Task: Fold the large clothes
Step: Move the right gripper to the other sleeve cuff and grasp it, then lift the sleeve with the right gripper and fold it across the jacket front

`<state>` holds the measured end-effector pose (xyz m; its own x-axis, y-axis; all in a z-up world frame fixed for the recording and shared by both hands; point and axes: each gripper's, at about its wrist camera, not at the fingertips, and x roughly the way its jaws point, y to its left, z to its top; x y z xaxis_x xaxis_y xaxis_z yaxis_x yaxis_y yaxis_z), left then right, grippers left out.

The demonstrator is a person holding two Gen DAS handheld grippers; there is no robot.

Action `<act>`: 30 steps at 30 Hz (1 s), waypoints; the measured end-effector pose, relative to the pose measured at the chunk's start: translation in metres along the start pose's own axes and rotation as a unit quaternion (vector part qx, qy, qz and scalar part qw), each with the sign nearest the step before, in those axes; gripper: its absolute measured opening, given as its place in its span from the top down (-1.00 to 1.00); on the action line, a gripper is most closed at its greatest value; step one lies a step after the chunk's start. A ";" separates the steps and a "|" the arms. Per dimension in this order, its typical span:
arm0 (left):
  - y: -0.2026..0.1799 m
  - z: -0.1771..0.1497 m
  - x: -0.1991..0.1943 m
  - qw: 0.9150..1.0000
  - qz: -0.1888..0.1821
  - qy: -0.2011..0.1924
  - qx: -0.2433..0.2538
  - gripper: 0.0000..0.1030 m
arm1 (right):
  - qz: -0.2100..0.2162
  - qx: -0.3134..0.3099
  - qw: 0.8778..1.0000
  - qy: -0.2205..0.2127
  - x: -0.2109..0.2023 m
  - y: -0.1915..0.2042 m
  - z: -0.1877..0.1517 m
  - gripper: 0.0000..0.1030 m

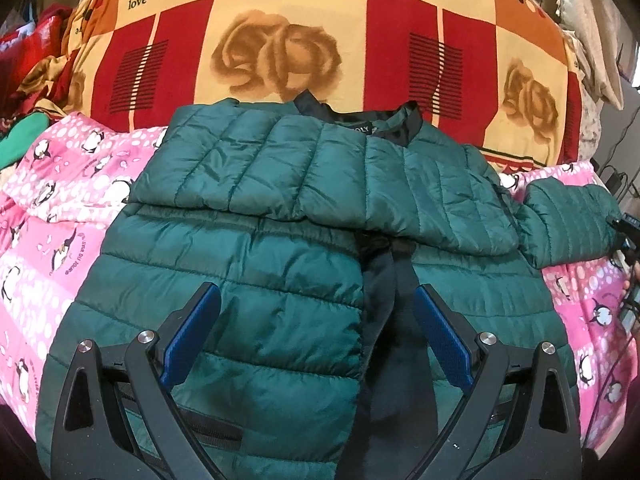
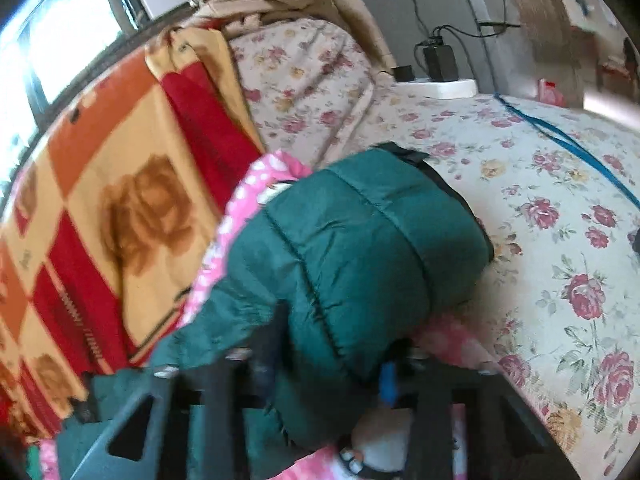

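A dark green puffer jacket [image 1: 280,248] lies front up on a pink penguin blanket [image 1: 60,200], collar at the far side. One sleeve is folded across its chest. My left gripper [image 1: 318,296] hovers open over the jacket's lower front, its blue pads [image 1: 192,332] apart on either side of the zip line. The other sleeve [image 1: 568,216] sticks out to the right, where my right gripper [image 1: 626,232] shows at the frame edge. In the blurred right wrist view, my right gripper [image 2: 332,364] is shut on that green sleeve [image 2: 360,232], whose cuff points away.
A red and orange rose blanket [image 1: 280,40] covers the bed behind the jacket. A floral sheet [image 2: 540,200] lies to the right, with a blue cord [image 2: 568,144] across it and a power strip with chargers [image 2: 436,80] beyond. Bundled clothes [image 1: 24,80] pile at far left.
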<state>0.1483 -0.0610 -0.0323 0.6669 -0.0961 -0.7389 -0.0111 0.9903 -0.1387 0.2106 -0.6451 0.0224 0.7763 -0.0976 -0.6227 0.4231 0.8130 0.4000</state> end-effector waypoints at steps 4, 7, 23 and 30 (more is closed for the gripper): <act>-0.001 0.000 -0.008 1.000 -0.004 -0.008 0.004 -0.88 | 0.031 -0.024 0.999 -0.016 -0.024 0.023 -0.004 0.67; 0.001 0.001 -0.016 1.000 -0.005 -0.017 0.002 -0.88 | 0.065 -0.032 0.997 -0.021 -0.043 0.042 -0.009 0.67; 0.037 0.018 -0.046 0.998 0.009 -0.046 -0.040 -0.88 | 0.183 -0.125 0.975 0.015 -0.088 0.167 -0.071 0.67; 0.052 0.020 -0.051 0.997 0.008 -0.051 -0.056 -0.88 | 0.217 -0.160 0.961 0.061 -0.076 0.220 -0.111 0.67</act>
<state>0.1284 -0.0030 0.0118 0.7377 -0.0635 -0.6721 -0.1022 0.9736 -0.2041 0.1928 -0.3951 0.0831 0.7788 0.3427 -0.5254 -0.1087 0.8986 0.4250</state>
